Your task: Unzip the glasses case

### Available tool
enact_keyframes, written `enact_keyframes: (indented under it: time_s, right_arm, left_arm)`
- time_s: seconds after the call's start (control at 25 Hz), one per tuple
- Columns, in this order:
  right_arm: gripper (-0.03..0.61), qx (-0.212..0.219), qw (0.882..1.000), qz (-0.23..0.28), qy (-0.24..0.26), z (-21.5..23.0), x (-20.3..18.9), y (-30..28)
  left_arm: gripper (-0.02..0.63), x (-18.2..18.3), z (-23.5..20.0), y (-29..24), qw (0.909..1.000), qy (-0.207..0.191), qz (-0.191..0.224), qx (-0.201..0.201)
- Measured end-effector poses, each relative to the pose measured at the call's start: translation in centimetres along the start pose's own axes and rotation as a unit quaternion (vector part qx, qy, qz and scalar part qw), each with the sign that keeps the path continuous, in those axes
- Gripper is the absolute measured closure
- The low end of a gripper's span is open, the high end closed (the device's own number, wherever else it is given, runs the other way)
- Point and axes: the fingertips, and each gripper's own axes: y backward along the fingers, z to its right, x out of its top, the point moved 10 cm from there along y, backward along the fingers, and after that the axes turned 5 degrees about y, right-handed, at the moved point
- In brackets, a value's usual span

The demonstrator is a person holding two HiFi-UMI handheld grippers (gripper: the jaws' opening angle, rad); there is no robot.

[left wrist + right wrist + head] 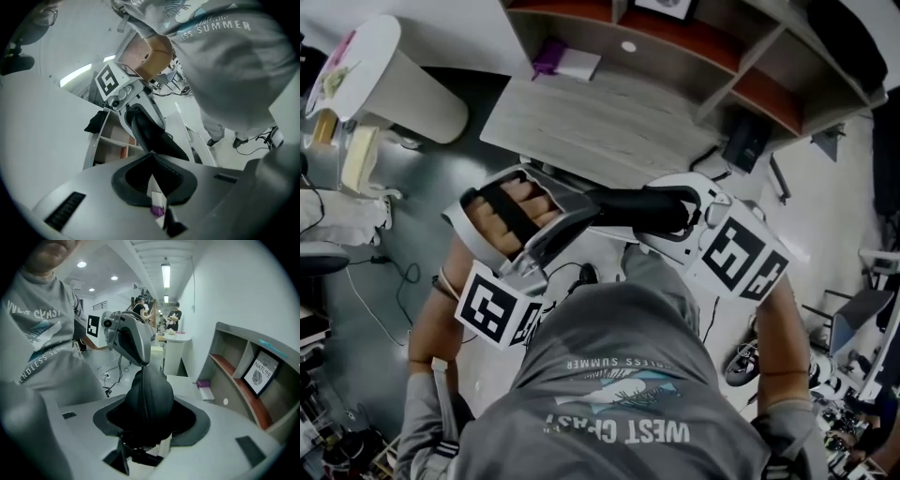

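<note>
1. Where the two tools meet at the centre of the head view, the black glasses case is held in the air, lower in the frame than the wooden surface.
2. Right hand-held gripper: grasping the case across its body.
3. Left hand-held gripper: clenched to a point at the case's zip end; the pull is too small to tell.
4. Zip: appears closed along the length in view.

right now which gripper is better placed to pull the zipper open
Left. The left gripper pinches the zipper at the tip of the glasses case, so it likely only has to pull along the seam. The right gripper is clamped round the case body, steadying it.
</note>
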Motion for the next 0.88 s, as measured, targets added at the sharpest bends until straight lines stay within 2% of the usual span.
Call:
enact_keyframes:
  time_s: [0.16,0.48,0.76,0.88]
  right_arm:
    - [0.341,-0.001,1.0,0.0,-0.012,0.5,0.1,-0.5]
    - [0.339,0.014,1.0,-0.026,-0.003,0.7,0.3,-2.4]
    - [0.339,0.031,0.999,-0.039,-0.005,0.5,-0.3,-4.5]
    - [0.337,0.033,0.998,-0.042,-0.013,0.6,-1.0,-5.5]
  left_arm:
    - [0.617,0.0,-0.5,-0.4,0.9999,0.004,-0.009,0.01]
    - [0.617,0.9,-0.5,-1.1,0.9979,-0.062,-0.02,-0.004]
    - [0.617,2.0,-0.9,-2.8,0.998,-0.061,0.01,-0.008]
    - [0.617,1.7,-0.6,-4.0,0.9982,-0.054,0.016,-0.023]
